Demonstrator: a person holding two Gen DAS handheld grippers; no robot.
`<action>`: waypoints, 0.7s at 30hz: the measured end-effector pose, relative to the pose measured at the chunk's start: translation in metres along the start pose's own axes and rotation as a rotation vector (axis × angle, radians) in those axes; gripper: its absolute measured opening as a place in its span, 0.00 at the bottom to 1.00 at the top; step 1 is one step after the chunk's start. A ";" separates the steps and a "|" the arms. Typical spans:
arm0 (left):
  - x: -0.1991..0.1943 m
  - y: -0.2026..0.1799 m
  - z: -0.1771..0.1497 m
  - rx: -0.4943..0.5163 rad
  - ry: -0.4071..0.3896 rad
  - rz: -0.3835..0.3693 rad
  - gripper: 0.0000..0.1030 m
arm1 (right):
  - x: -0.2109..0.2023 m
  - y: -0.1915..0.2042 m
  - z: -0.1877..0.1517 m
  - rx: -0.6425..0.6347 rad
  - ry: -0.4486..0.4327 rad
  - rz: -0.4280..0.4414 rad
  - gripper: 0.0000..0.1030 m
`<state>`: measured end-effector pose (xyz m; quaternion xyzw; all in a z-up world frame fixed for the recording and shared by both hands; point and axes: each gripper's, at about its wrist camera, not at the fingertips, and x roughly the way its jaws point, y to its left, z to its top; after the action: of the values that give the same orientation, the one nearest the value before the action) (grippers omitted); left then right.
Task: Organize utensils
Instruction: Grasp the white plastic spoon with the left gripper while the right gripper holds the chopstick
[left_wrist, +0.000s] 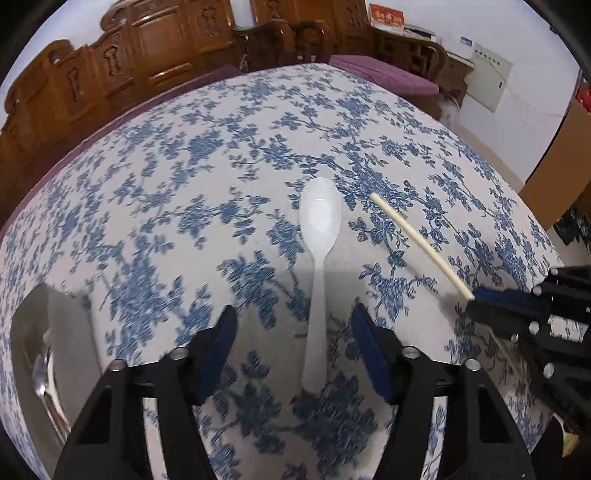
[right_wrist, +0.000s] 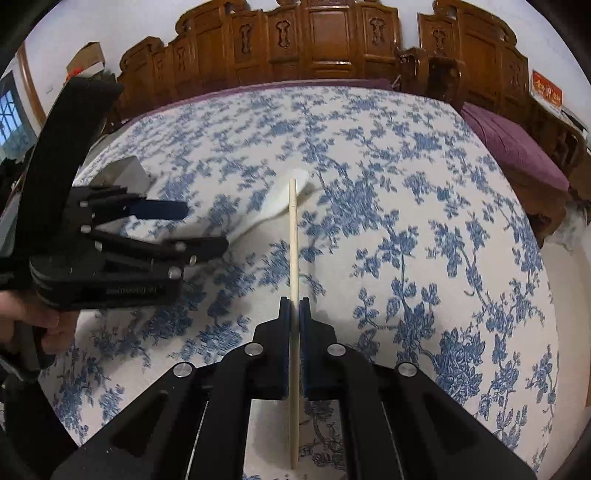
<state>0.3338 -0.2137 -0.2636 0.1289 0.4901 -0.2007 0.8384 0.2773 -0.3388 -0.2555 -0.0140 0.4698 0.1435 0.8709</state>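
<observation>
A white plastic spoon (left_wrist: 318, 236) lies on the blue-flowered tablecloth (left_wrist: 192, 173), bowl away from me, handle between my left gripper's fingers. My left gripper (left_wrist: 293, 325) is open, with one finger on each side of the handle and not touching it. My right gripper (right_wrist: 294, 306) is shut on a pale wooden chopstick (right_wrist: 293, 236) and holds it above the cloth. The chopstick (left_wrist: 417, 240) and right gripper (left_wrist: 476, 301) also show in the left wrist view, right of the spoon. The spoon (right_wrist: 280, 199) and left gripper (right_wrist: 199, 229) show in the right wrist view.
A shiny metal container (left_wrist: 40, 354) with a metal spoon (left_wrist: 42, 380) in it stands at the table's left; it shows in the right wrist view (right_wrist: 125, 173) too. Carved wooden chairs (right_wrist: 314, 40) and a purple cushioned bench (right_wrist: 509, 147) stand beyond the table.
</observation>
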 end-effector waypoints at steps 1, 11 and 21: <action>0.002 -0.001 0.002 0.001 0.007 -0.005 0.54 | 0.001 -0.003 -0.001 0.008 0.001 0.001 0.06; 0.030 -0.013 0.025 0.000 0.070 -0.008 0.28 | 0.008 -0.015 -0.009 0.029 0.021 0.003 0.06; 0.033 -0.016 0.030 0.011 0.075 -0.008 0.06 | 0.009 -0.014 -0.010 0.028 0.023 0.008 0.06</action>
<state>0.3639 -0.2469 -0.2780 0.1390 0.5205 -0.2021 0.8179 0.2775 -0.3520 -0.2698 -0.0016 0.4816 0.1403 0.8651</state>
